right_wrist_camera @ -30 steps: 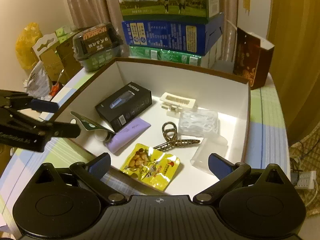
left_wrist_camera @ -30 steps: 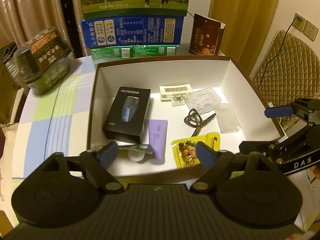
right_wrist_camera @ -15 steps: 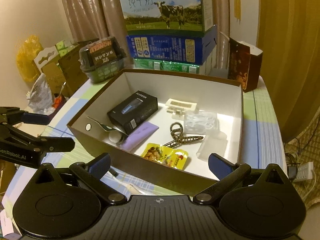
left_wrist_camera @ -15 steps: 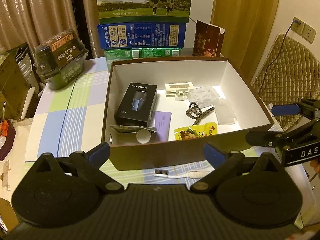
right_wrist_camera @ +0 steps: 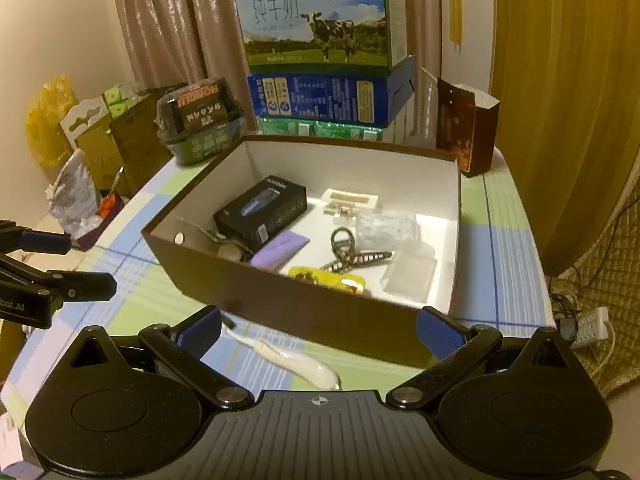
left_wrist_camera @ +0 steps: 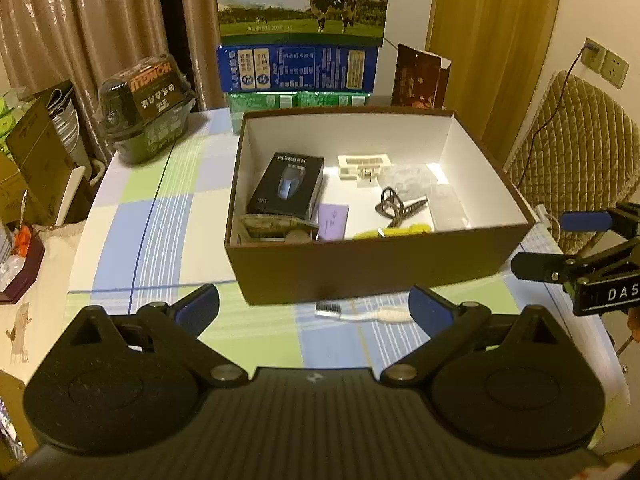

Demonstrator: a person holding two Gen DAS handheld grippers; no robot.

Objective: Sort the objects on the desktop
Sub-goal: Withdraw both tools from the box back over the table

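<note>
Jaws: left gripper (left_wrist_camera: pixel 314 307) and right gripper (right_wrist_camera: pixel 318 326) both spread wide, holding nothing.
Toothbrush (left_wrist_camera: pixel 362 313): flat on the checked tabletop (left_wrist_camera: pixel 160 232), just before the brown box (left_wrist_camera: pixel 360 264).
Box contents: black shaver carton (left_wrist_camera: pixel 287 190), hair claw (right_wrist_camera: pixel 352 254), purple tube (right_wrist_camera: pixel 280 250), probably a yellow snack packet (right_wrist_camera: pixel 328 278).

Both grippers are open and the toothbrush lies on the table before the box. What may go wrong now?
1. The toothbrush lies close against the brown box's front wall, so a finger of the left gripper may bump the box and push it.
2. It is thin and flat on the tablecloth; the fingers may slip over it.
3. The right gripper is also near, so the two may collide.
</note>
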